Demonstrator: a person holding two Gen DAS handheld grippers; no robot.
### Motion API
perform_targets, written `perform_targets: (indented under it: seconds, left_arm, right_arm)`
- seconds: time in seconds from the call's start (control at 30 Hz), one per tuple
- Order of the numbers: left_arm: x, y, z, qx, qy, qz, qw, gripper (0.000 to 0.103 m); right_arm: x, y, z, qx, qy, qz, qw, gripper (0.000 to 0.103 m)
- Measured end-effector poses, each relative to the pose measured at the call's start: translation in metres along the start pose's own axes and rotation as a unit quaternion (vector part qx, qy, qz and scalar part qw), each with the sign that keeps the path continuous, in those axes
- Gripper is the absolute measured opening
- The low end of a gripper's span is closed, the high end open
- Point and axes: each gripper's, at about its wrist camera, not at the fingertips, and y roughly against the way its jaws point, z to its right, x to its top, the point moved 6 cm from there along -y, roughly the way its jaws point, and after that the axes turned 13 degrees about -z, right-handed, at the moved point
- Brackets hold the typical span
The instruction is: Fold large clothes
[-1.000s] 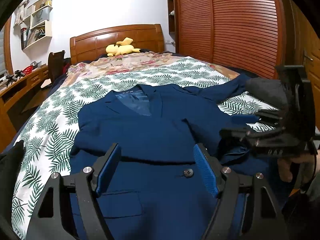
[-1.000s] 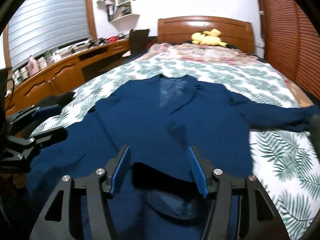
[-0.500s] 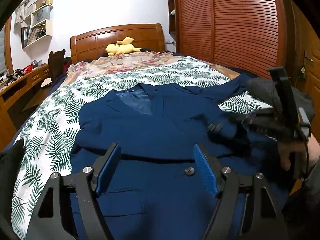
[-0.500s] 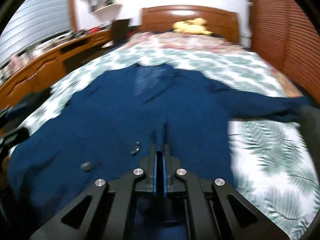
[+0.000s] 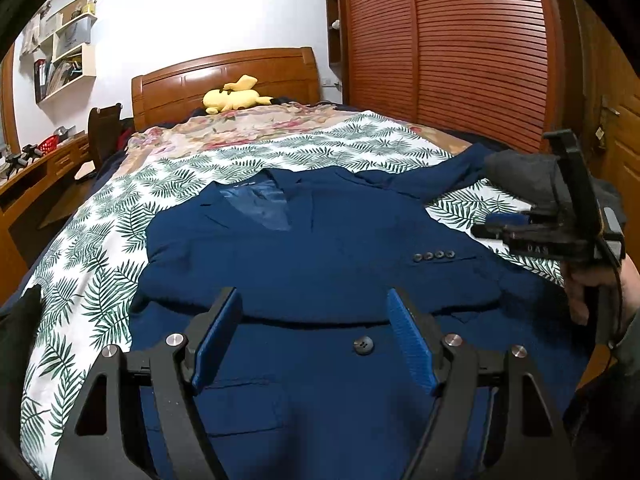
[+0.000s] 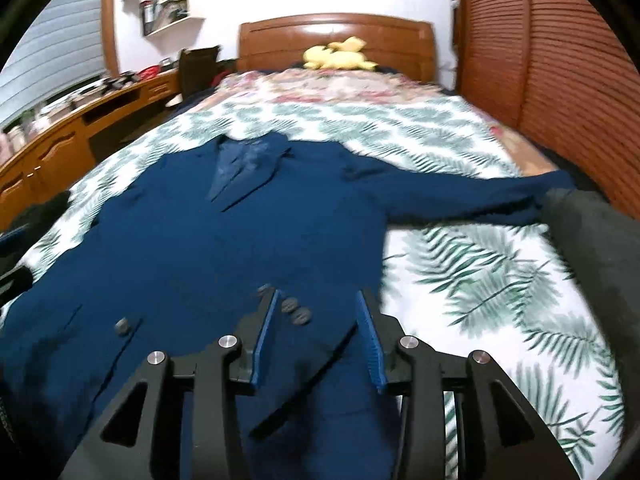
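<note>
The navy jacket (image 5: 304, 264) lies face up on the leaf-print bedspread (image 5: 92, 280), collar toward the headboard (image 5: 224, 76). One sleeve is folded across the chest, its cuff buttons (image 5: 434, 256) showing; the other sleeve (image 6: 460, 200) reaches out flat toward the wardrobe side.

My left gripper (image 5: 314, 340) hovers over the lower front, jaws spread wide, gripping nothing. My right gripper (image 6: 316, 332) sits low over the folded cuff, jaws parted with cloth lying between them but not pinched — released, by my reading.

Judged step: the first sleeve is laid in, and the outstretched sleeve is next. To do it well I would pinch that sleeve near its cuff, carry it straight across the chest without dragging the body, and lay it flat over the first so no ridge forms. The left gripper should press the front panel meanwhile.

Surroundings: a yellow plush toy (image 5: 236, 98) by the headboard, well apart. A dark grey garment (image 6: 592, 248) lies at the bed's edge touching the free sleeve's end — it may snag or crowd the pick-up
</note>
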Motion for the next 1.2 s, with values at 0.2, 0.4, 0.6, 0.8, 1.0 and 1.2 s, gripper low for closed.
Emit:
perform_targets:
  seconds: [0.2,0.4,0.6,0.8,1.0,1.2]
  left_arm:
    - [-0.001,-0.002,0.004,-0.003,-0.005,-0.003,1.0,0.076]
    - [0.002,-0.001,0.01,-0.009,-0.007,-0.001,0.9999,0.076]
    - [0.007,0.008,0.016,-0.02,-0.004,0.008,0.9998,0.076]
    - [0.009,0.019,0.024,-0.007,-0.011,0.029,0.9995,0.076]
    - [0.013,-0.003,0.028,-0.019,-0.014,0.023,0.9995,0.076]
    - [0.025,-0.037,0.017,-0.053,0.008,0.023,0.9983,0.076]
  right_arm:
    - [-0.023,-0.006,-0.012,0.017,0.03,-0.035,0.999,0.04]
    - [-0.045,-0.008,-0.017,0.047,0.033,-0.062,0.996,0.04]
    - [-0.048,-0.003,-0.026,0.047,0.049,-0.051,0.996,0.007]
    - [-0.063,0.012,-0.017,0.079,0.023,-0.03,0.996,0.007]
    - [-0.08,0.015,0.003,0.077,0.017,-0.032,0.996,0.007]
    - [-0.065,0.033,0.032,0.059,-0.006,0.0,0.998,0.046]
